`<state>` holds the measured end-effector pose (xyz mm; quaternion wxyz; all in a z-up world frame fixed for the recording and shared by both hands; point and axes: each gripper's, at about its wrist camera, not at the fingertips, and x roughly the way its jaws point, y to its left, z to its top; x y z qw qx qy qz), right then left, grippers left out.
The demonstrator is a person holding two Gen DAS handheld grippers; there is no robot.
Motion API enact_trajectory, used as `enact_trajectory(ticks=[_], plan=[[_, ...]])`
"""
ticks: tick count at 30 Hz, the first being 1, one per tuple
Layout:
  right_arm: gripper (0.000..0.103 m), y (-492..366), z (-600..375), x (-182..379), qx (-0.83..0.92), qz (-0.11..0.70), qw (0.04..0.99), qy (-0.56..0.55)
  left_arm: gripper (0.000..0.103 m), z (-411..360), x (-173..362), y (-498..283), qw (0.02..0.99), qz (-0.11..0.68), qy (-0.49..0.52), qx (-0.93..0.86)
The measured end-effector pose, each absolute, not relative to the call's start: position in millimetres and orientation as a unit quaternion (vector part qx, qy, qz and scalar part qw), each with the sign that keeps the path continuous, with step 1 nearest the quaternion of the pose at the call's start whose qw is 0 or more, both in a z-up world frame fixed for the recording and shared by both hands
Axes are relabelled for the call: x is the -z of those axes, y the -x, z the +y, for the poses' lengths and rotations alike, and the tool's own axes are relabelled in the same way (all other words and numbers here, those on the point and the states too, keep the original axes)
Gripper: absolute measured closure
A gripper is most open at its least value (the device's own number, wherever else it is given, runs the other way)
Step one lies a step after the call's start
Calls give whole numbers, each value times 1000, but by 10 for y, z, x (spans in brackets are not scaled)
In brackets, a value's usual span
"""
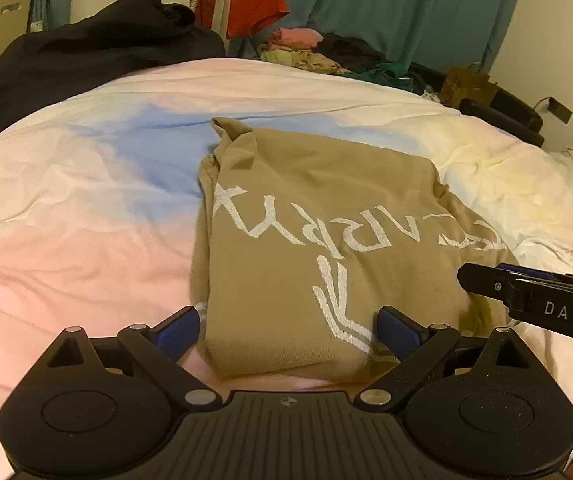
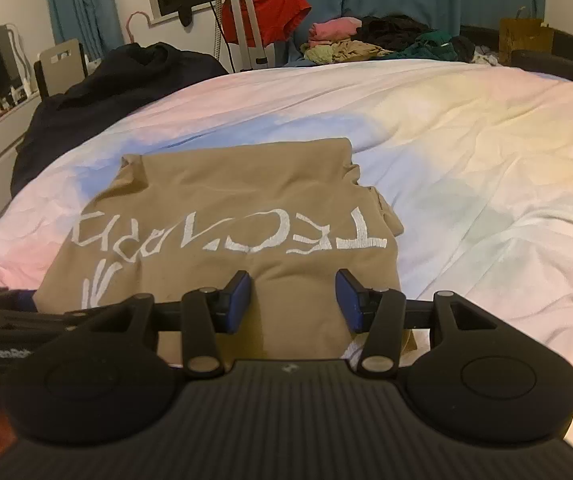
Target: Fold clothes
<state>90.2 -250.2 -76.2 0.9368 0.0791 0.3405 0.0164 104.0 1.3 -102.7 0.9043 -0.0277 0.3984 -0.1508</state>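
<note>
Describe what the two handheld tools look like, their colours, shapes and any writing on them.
Both are matte black plastic. The left tool has a ribbed body, two round side discs, silver pivot pins, linkage arms and blue textured finger pads. The right tool has the same build; seen from the left camera, its side carries white "DAS" lettering. No sleeves or cables are visible.

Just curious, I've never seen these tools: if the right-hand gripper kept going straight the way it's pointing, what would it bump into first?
Most likely the tan shirt lying folded on the bedspread; the right gripper points down at its near edge, jaws apart.
</note>
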Motion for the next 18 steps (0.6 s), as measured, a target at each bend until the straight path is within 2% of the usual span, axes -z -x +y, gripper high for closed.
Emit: enact_trajectory(ticks=[8,14,18], plan=[[52,-912,-2519,758,-15,342,935,-88,6,290,599,-771,887,380,156,209],[52,-913,-2516,747,-14,344,934,-93,10,647,834,-901,799,452,327,226],[52,-923,-2532,738,-13,346,933,-100,8,632,858,-938,795,442,337,242]])
